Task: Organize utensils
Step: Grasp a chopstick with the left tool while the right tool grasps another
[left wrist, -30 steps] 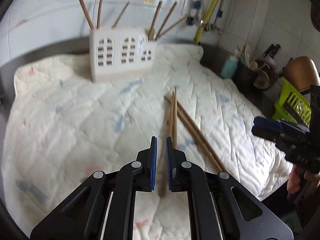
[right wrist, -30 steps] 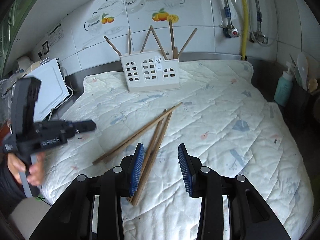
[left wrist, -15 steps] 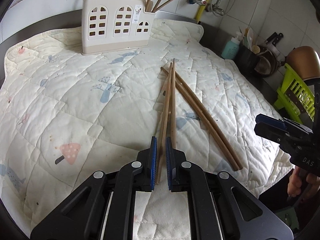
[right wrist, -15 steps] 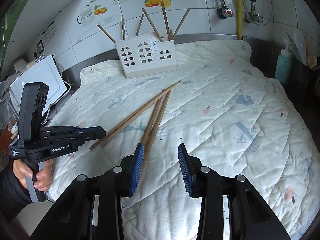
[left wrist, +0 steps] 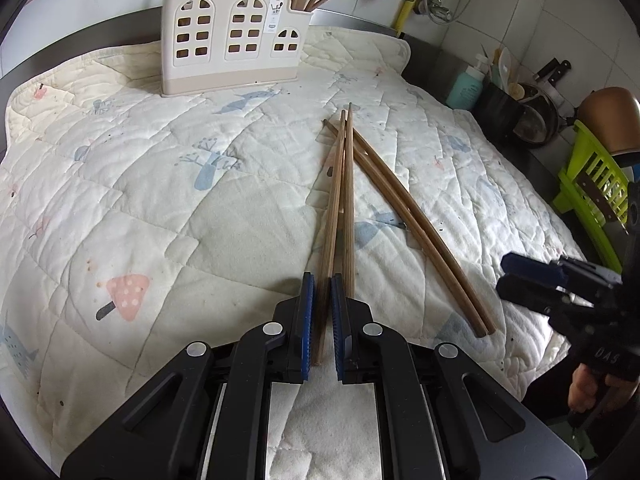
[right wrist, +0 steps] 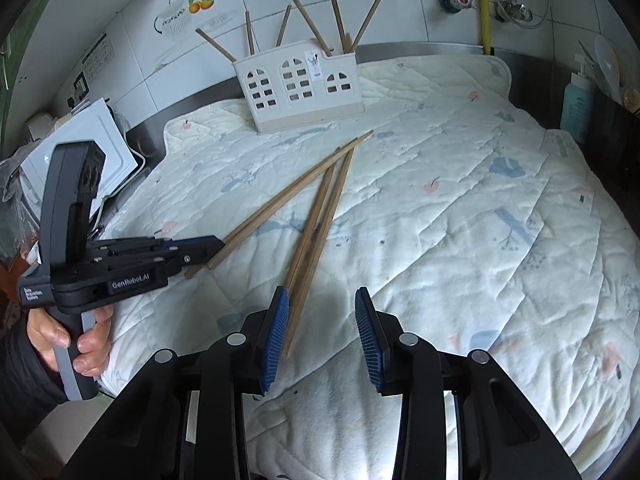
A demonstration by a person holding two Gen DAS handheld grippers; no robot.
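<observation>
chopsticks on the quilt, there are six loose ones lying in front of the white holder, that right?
Not six: four loose chopsticks lie on the quilt in front of the white holder. The right wrist view shows two pairs meeting near their far tips, and the left wrist view shows the same four. The other sticks stand upright inside the holder.

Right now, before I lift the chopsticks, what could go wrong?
The left gripper is shut and lined up with only one chopstick; its twin lies outside and may be left behind or knocked away. Both pairs cross at the far tips, so lifting one could drag the other pair.
</observation>
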